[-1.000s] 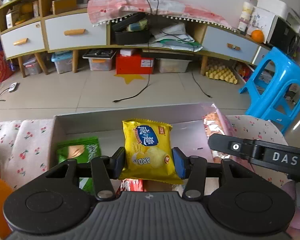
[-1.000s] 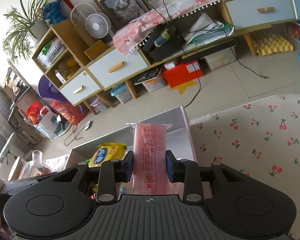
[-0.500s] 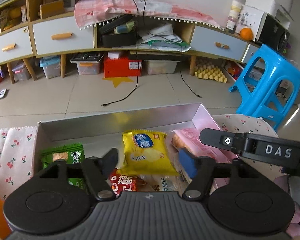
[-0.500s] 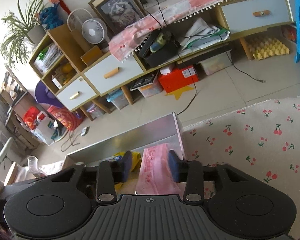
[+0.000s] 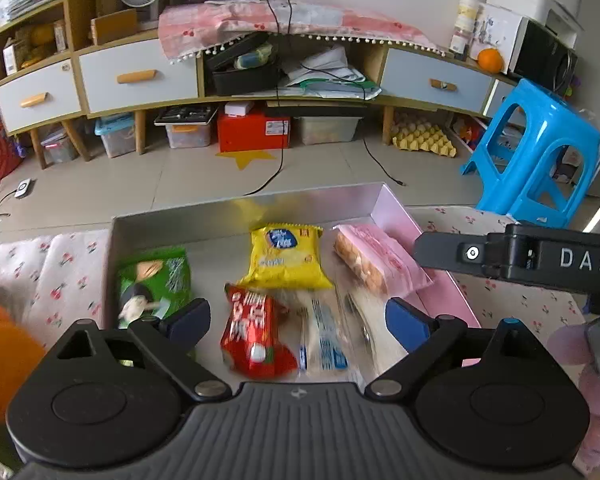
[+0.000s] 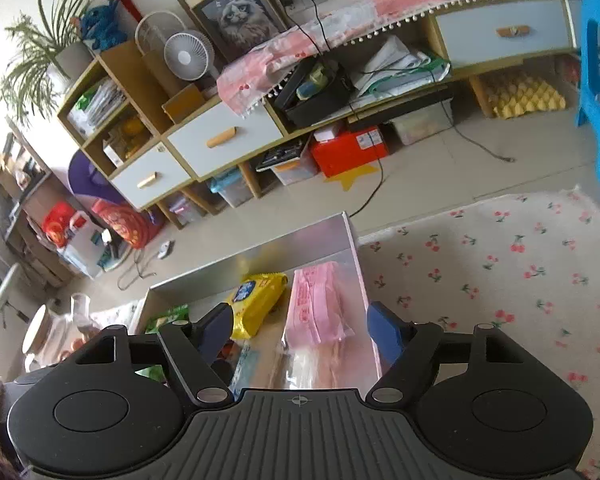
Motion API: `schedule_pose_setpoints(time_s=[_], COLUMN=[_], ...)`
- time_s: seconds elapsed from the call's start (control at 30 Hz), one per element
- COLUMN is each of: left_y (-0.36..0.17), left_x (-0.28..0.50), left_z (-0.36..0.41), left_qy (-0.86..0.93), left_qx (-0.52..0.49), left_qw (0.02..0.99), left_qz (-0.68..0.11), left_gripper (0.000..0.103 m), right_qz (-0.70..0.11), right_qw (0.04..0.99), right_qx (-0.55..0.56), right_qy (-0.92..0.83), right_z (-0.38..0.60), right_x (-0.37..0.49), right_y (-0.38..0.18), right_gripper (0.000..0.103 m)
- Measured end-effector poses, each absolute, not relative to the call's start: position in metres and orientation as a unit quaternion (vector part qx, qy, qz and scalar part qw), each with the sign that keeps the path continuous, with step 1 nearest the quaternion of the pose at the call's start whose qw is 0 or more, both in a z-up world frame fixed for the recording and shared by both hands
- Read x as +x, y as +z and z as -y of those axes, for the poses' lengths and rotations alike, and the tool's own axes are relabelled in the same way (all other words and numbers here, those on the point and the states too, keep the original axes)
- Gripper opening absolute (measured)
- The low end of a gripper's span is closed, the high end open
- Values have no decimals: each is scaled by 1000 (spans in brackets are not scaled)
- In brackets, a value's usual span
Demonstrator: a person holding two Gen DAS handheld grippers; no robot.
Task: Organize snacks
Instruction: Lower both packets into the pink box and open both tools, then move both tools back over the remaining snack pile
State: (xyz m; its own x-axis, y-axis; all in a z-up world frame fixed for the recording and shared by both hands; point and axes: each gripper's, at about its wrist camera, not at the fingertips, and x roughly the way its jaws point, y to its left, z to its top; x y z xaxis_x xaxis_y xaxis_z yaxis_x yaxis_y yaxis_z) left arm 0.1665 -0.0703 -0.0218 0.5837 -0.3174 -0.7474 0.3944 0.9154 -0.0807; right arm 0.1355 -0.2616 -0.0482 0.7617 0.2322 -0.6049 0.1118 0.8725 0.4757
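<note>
A shallow silver tray point(image 5: 236, 208) holds several snack packs. In the left wrist view a yellow chip bag point(image 5: 286, 258) lies mid-tray, a pink biscuit pack point(image 5: 380, 266) to its right, a green pack point(image 5: 154, 284) at left, and a red pack point(image 5: 252, 336) and a clear blue-printed pack point(image 5: 324, 344) in front. My left gripper point(image 5: 298, 320) hangs above them, jaws opening wide, pads clear of everything. My right gripper point(image 6: 300, 330) also stands with jaws opening, over the pink biscuit pack point(image 6: 320, 300), which lies in the tray point(image 6: 260, 248) beside the yellow bag point(image 6: 256, 300), not pressed.
The tray rests on a cherry-print cloth point(image 6: 500, 264). The right gripper's black body point(image 5: 516, 256) juts in over the tray's right side. Beyond the table are a tiled floor, a blue stool point(image 5: 536, 152), and a low cabinet point(image 5: 140, 76) with drawers.
Both grippers opened and drew back upward. The yellow bag left the left jaws and the pink pack left the right jaws; both now lie in the tray.
</note>
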Motion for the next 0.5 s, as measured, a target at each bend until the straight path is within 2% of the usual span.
schedule_pose_setpoints(time_s=[0.07, 0.23, 0.5], left_y=[-17, -11, -3], left_x=[158, 132, 100], left_z=[66, 55, 37], left_qy=[-193, -178, -158], left_qx=[39, 13, 31], left_qw=[891, 896, 899], left_qz=[-408, -406, -408], left_gripper=[97, 100, 102], right_qz=[-346, -350, -363], right_qw=[906, 909, 913], right_qx=[244, 226, 187], right_qy=[29, 23, 6], right_z=[260, 255, 242], right_x=[127, 105, 67], right_y=[-41, -27, -10], right_gripper=[82, 86, 91])
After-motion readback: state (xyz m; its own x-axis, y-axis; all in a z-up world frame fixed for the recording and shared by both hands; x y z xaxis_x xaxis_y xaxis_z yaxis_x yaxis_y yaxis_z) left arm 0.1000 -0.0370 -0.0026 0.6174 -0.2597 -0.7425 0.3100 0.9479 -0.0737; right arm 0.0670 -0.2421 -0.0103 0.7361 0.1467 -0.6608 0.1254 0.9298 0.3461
